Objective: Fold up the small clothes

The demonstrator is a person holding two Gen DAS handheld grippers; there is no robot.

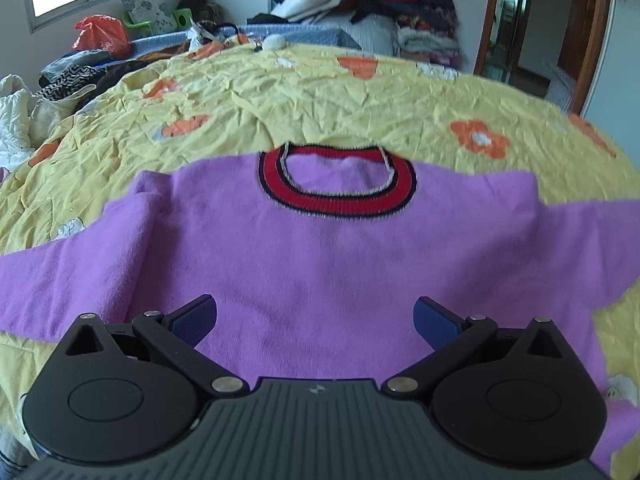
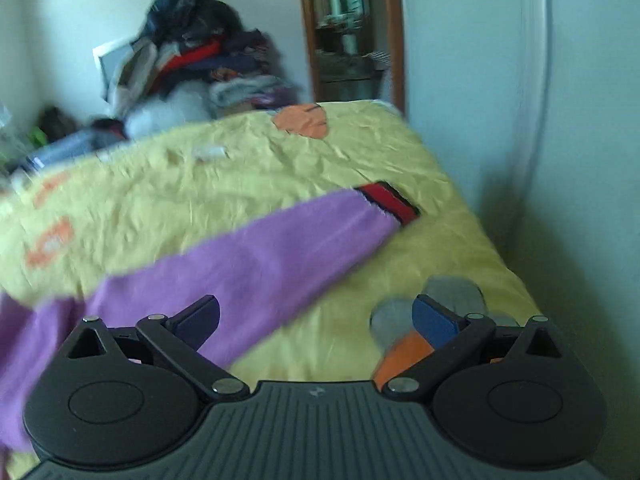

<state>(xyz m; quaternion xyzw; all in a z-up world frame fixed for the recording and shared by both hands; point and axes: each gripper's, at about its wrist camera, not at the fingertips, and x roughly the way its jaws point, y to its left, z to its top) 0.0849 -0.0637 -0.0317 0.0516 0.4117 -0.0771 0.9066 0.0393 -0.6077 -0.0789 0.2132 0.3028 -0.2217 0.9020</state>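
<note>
A small purple sweater with a red and black collar lies flat, front up, on the yellow flowered bedspread. Both sleeves spread out to the sides. My left gripper is open and empty, just above the sweater's lower body. In the right wrist view the sweater's right sleeve stretches out to its red and black cuff. My right gripper is open and empty, above the bedspread beside that sleeve.
A tall pile of clothes stands behind the bed, also seen in the right wrist view. More clothes and a red bag lie at the far left. A doorway is at the right. The bed's right edge runs along a white wall.
</note>
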